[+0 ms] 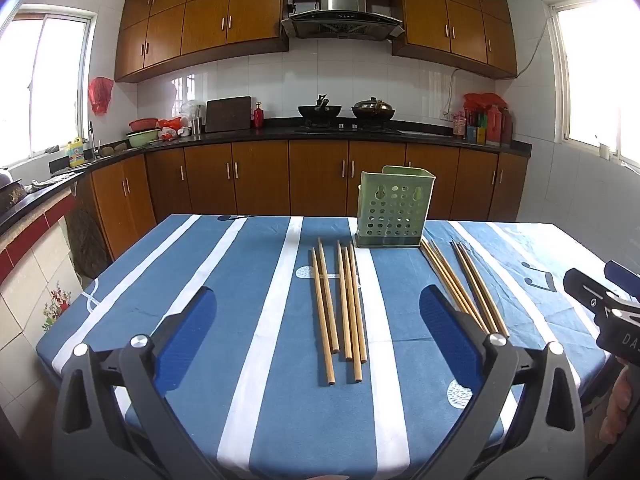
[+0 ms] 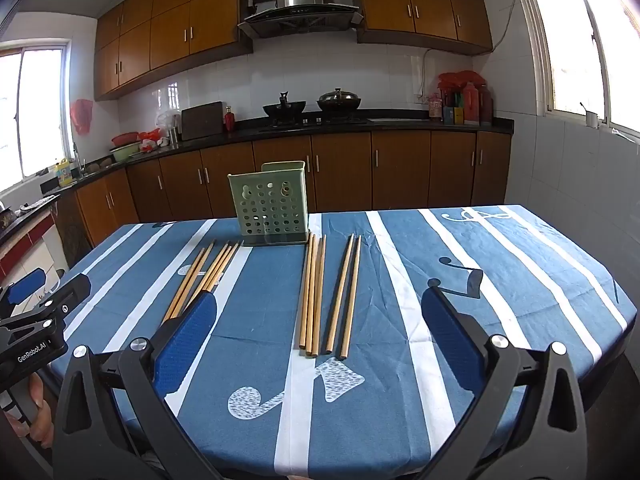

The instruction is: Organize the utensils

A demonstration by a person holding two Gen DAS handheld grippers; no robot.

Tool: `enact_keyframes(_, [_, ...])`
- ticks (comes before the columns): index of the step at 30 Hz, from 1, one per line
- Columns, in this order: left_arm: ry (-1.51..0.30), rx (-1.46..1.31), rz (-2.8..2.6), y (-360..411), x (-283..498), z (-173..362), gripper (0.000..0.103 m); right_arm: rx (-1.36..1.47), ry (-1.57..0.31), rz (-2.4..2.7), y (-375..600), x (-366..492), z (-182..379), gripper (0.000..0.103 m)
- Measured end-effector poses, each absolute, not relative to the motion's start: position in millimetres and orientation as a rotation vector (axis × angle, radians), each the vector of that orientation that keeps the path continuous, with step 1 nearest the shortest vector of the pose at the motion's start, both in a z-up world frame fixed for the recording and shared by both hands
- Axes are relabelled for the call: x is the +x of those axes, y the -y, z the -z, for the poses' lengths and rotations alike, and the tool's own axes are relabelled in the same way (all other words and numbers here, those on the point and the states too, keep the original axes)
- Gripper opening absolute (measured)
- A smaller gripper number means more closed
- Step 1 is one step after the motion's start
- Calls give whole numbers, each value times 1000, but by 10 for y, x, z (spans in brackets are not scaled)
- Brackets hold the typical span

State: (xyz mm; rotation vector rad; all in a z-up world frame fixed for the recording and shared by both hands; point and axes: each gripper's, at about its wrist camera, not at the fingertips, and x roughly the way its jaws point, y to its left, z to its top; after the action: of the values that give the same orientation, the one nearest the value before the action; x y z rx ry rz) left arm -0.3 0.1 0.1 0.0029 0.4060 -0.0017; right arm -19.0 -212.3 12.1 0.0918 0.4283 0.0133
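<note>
A green perforated utensil holder (image 1: pixel 392 209) stands upright at the table's far middle; it also shows in the right wrist view (image 2: pixel 272 205). Several wooden chopsticks (image 1: pixel 340 308) lie flat in front of it to the left, and another group (image 1: pixel 464 286) lies to its right. In the right wrist view the groups are the left chopsticks (image 2: pixel 204 276), the middle chopsticks (image 2: pixel 313 292) and a pair (image 2: pixel 346 292). My left gripper (image 1: pixel 316 312) is open and empty above the near table. My right gripper (image 2: pixel 318 316) is open and empty, also seen from the left wrist (image 1: pixel 600 300).
The table has a blue cloth with white stripes (image 1: pixel 264 320). Behind it run kitchen counters with wood cabinets (image 1: pixel 320 176), a stove with two woks (image 1: pixel 344 112) and bottles (image 1: pixel 488 124). A tiled counter (image 1: pixel 36 216) lies left of the table.
</note>
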Motion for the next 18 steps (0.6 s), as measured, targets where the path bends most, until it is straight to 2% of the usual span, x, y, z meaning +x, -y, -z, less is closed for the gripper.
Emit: enact_keyframes(18, [-412,7,1,1,0,0,99,95,-428,-14,2124,-193,-122,101])
